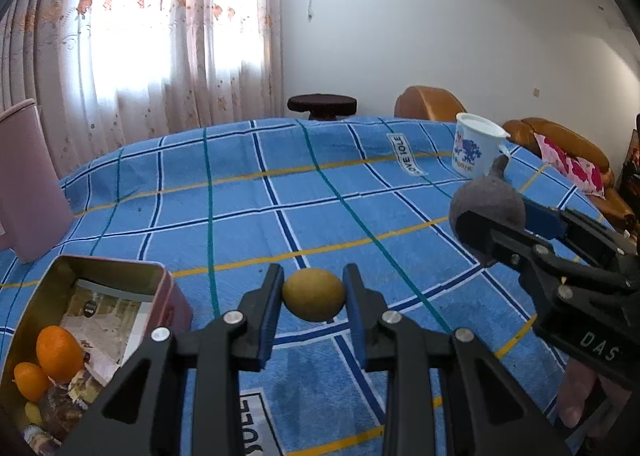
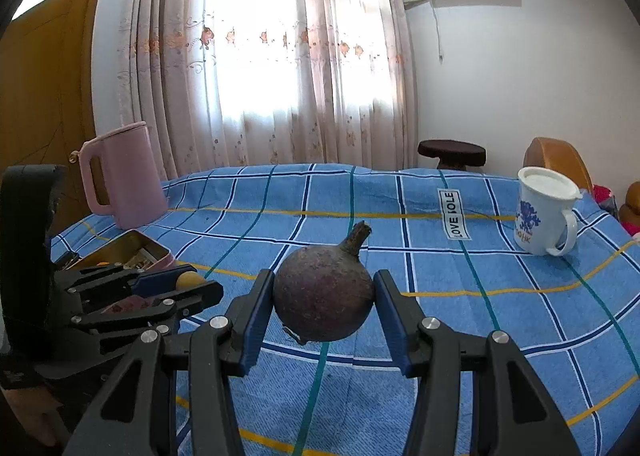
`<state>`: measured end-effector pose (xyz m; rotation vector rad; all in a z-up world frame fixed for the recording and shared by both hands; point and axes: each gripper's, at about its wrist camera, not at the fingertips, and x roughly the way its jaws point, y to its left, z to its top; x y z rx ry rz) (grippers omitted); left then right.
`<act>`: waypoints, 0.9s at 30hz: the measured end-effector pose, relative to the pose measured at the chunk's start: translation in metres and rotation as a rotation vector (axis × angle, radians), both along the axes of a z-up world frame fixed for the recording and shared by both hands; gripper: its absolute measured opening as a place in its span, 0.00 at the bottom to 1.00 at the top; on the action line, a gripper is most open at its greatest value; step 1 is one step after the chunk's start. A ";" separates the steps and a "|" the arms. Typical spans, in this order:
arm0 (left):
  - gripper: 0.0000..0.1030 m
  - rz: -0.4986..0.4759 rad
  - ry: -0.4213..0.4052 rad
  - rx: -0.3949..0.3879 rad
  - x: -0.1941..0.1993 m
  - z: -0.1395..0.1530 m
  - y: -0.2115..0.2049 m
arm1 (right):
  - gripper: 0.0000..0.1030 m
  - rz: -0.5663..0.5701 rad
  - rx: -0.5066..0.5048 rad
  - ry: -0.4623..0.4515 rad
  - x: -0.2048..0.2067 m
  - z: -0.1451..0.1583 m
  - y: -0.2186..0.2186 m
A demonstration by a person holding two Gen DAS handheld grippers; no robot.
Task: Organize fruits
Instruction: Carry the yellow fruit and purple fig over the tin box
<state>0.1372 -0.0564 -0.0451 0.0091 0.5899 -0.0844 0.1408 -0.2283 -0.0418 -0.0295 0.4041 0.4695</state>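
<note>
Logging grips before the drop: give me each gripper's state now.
Left gripper: closed on the yellow-green fruit.
Right gripper: closed on the dark purple stemmed fruit.

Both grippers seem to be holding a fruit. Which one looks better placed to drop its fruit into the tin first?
Probably the left gripper: its yellow-green fruit sits right beside the open tin. The right gripper, clamping the dark purple fruit, is farther away.

A home: floral curtains [image 2: 280, 56], sofa [image 1: 560, 140], checked tablecloth [image 1: 280, 184].
</note>
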 end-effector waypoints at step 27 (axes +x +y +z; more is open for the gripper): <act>0.31 0.054 -0.149 0.000 -0.031 0.012 0.009 | 0.51 0.014 -0.010 -0.145 -0.028 0.005 0.005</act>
